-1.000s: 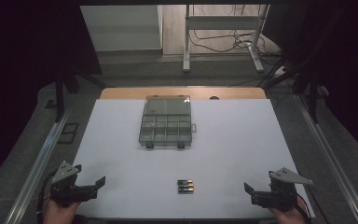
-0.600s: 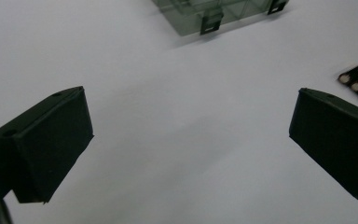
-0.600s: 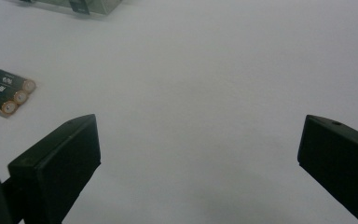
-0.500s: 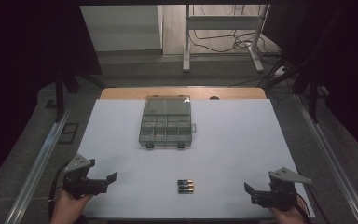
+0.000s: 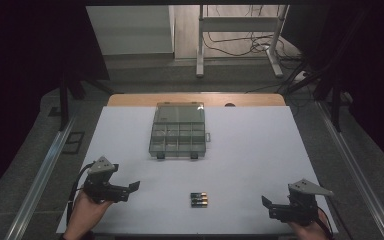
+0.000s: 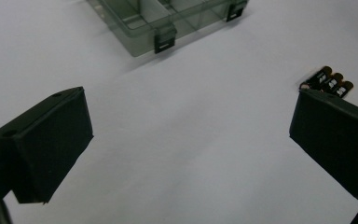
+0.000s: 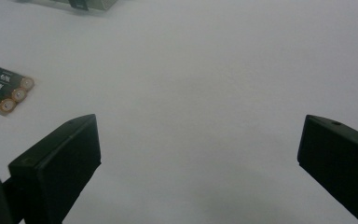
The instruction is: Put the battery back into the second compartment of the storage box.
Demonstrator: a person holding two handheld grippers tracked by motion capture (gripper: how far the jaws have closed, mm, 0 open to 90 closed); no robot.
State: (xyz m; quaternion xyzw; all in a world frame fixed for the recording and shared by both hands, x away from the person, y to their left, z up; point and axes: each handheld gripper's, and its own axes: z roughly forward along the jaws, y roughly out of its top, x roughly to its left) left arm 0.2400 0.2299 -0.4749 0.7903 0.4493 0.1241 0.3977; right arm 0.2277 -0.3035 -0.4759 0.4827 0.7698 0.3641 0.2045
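The left gripper (image 5: 130,188) has been carried up and inward from the lower left corner, toward the batteries (image 5: 198,199) at lower centre of the white surface (image 5: 260,150). Its fingers are spread wide and empty, as are those of the right gripper (image 5: 266,204). A pickup is judged imminent; the organizer box (image 5: 178,131) is seen above.

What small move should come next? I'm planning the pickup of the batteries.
Probably ease the left hand-held gripper toward the batteries: its jaws are open with nothing between them and point their way, and it sits nearer to them than the right.
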